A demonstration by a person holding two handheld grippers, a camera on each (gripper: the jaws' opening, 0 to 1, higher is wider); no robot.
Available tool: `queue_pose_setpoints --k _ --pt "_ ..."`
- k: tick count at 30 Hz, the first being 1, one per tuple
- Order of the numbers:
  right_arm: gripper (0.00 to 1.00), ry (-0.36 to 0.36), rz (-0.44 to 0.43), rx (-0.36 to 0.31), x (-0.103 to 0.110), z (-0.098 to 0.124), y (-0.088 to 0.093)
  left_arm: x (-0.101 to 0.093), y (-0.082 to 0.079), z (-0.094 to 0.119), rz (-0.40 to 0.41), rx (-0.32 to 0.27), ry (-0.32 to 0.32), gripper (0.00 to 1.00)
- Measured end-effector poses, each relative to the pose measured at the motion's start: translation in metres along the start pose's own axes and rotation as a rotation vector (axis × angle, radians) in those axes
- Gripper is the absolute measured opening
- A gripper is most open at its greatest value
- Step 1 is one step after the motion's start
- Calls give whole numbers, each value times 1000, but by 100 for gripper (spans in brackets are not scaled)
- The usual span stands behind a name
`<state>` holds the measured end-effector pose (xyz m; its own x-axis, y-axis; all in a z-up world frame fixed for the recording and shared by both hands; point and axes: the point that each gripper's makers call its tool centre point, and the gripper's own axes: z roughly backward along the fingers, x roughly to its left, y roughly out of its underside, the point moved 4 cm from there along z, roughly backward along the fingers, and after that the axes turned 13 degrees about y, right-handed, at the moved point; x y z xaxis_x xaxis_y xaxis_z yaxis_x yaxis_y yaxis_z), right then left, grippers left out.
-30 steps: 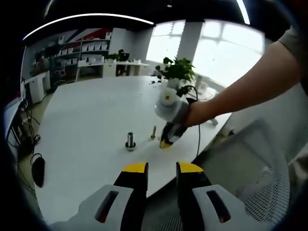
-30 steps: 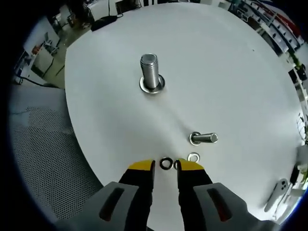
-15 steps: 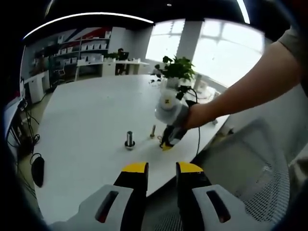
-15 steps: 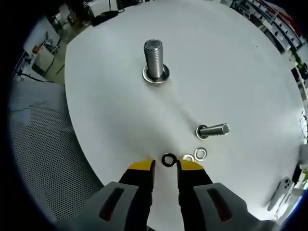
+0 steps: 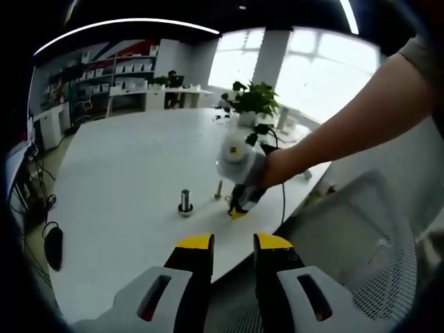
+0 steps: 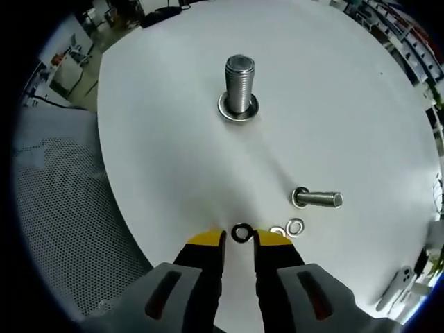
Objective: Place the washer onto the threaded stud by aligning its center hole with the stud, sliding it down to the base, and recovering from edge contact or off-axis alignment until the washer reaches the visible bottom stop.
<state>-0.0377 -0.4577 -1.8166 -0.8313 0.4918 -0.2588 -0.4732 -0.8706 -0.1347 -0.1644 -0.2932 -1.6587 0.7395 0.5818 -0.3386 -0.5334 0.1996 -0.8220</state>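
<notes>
In the right gripper view an upright threaded stud (image 6: 239, 87) stands on a flat base ring on the round white table (image 6: 166, 159). A small black washer (image 6: 241, 232) sits pinched between the yellow tips of my right gripper (image 6: 239, 239), low over the table's near edge and well short of the stud. The left gripper view shows the stud (image 5: 185, 201) at mid-table and the right gripper (image 5: 238, 208) tip-down beside it in a person's hand. My left gripper (image 5: 232, 241) hovers off the table edge with jaws apart, holding nothing.
A loose bolt (image 6: 317, 199) lies on its side right of the gripper, with two silver washers (image 6: 287, 228) next to it. A white handset (image 6: 395, 284) lies at the table's right edge. Grey mesh chairs (image 6: 55, 208) border the table. A potted plant (image 5: 255, 104) stands at the far side.
The right gripper has shifted left, away from the lying bolt and silver washers, with the black washer staying between its tips. The stud now appears further right and higher. The left gripper has barely moved.
</notes>
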Motion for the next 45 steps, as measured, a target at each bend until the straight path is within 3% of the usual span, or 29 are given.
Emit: queue_pose_setpoints --k 7,10,14,23,29,34,45 --pt "15 8 46 73 3 -1 -3 -1 0 0 0 2 5 20" --pt "14 15 -35 95 1 -1 -2 -1 0 0 -3 -1 7 20" --pt "14 29 -27 69 3 1 -1 -1 0 0 0 -3 8 20" --pt "14 87 -148 -27 1 1 4 -1 -1 1 1 -16 8 20" --pt "13 71 -136 -24 5 4 9 -2 -1 1 0 -17 11 20" --pt "13 73 -243 -61 -5 13 11 -1 -2 2 -2 -25 3 20" --pt "13 111 -256 -119 -30 34 11 -1 -4 1 -11 -26 1 20"
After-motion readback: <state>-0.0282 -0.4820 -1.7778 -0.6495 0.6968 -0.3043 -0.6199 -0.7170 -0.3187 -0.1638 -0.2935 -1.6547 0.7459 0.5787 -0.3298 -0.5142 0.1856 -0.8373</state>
